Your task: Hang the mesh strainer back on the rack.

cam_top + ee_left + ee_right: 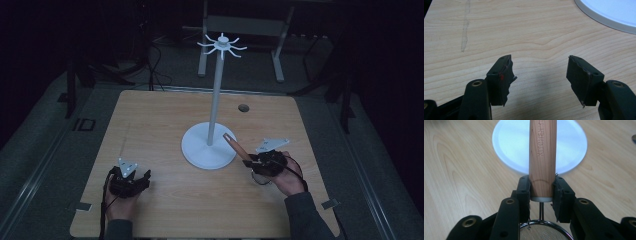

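A white stand rises from a round base (207,147) at the table's middle, its thin pole (215,100) topped by a ring of hooks (221,45). My right gripper (250,161) is shut on the wooden handle (235,146) of a small strainer, and the handle slants up towards the base. In the right gripper view the pads (524,191) press both sides of the handle (541,157), the wire mesh bowl (544,232) lies behind the jaws, and the base (509,145) is ahead. My left gripper (145,177) rests low at the front left, open (540,72) and holding nothing.
The wooden table (165,115) has a small round hole (243,107) at the back right. The stand's base edge (609,12) lies ahead and to the right of the left jaws. Dark floor, cables and a metal frame (240,30) lie beyond the table.
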Motion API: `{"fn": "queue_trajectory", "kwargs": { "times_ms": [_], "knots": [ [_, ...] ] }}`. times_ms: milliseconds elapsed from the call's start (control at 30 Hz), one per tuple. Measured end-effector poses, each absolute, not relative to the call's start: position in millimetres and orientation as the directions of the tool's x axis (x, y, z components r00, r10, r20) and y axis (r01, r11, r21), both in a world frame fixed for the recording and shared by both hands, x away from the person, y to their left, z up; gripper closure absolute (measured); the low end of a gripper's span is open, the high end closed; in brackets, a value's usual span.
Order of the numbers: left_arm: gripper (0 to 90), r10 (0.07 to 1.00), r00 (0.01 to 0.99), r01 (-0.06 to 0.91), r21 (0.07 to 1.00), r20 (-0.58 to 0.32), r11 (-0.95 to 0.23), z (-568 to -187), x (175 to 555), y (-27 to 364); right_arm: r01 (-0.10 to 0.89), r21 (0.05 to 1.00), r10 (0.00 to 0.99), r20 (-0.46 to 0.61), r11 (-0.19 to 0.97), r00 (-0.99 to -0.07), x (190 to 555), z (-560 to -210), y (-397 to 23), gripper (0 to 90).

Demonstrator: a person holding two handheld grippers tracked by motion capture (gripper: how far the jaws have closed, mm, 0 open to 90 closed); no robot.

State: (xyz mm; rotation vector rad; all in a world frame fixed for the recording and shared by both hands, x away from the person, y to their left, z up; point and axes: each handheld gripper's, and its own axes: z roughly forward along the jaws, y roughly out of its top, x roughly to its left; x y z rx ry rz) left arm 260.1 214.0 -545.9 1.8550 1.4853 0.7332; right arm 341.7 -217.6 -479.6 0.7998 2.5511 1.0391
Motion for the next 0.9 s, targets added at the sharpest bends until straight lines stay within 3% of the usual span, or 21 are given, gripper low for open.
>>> {"fn": "queue_trajectory", "kwargs": {
  "times_ms": [900],
  "knots": [
    [37.8, 0.978, 0.207, 0.618, 0.770, 0.032, -0.156, -545.8, 260.3, 213.6, 0.392, 0.829, 0.660, 0.037, 0.399, -0.751, 350.0, -452.2, -204.7, 69.8]
  ]
}}
